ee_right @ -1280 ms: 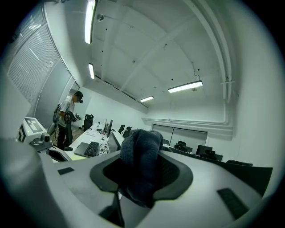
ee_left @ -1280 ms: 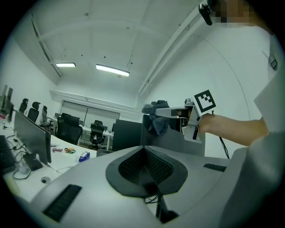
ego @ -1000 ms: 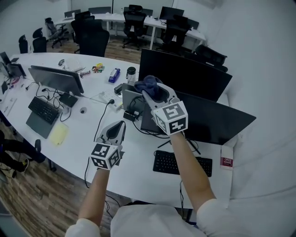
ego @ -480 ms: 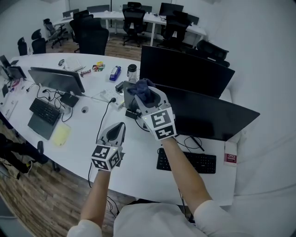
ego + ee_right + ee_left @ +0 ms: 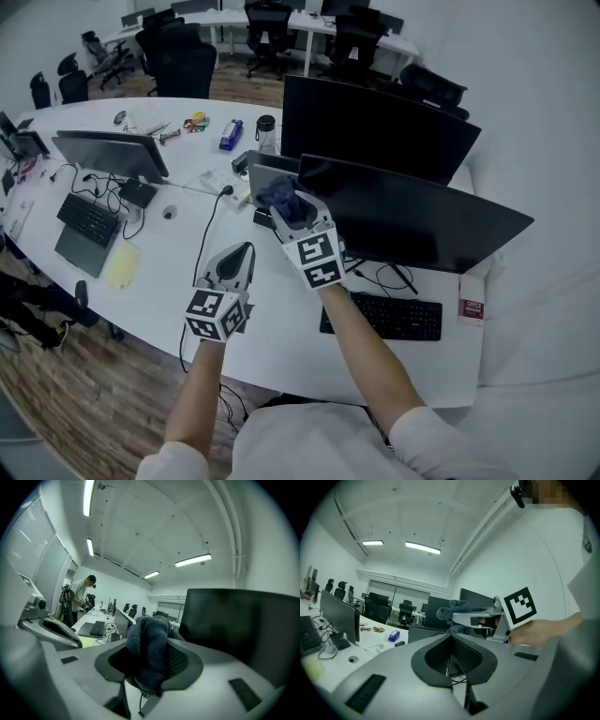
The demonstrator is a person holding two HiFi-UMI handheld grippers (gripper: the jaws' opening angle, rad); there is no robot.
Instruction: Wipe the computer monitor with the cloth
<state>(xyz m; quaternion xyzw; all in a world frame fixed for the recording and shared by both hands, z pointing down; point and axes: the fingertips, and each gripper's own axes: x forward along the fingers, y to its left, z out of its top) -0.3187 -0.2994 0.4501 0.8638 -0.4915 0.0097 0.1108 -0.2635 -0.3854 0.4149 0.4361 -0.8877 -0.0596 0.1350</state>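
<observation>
The cloth (image 5: 278, 194) is clamped in the right gripper (image 5: 286, 204), brought lower than before at the monitor (image 5: 412, 220)'s left edge, cables (image 5: 380, 274) beneath; the left gripper (image 5: 234, 260) is closed, empty.

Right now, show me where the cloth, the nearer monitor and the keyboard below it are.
cloth (image 5: 278, 195): head view, on the bunched dark blue fabric.
nearer monitor (image 5: 412, 220): head view, middle of its dark screen.
keyboard (image 5: 394, 317): head view, centre of its black keys.
</observation>
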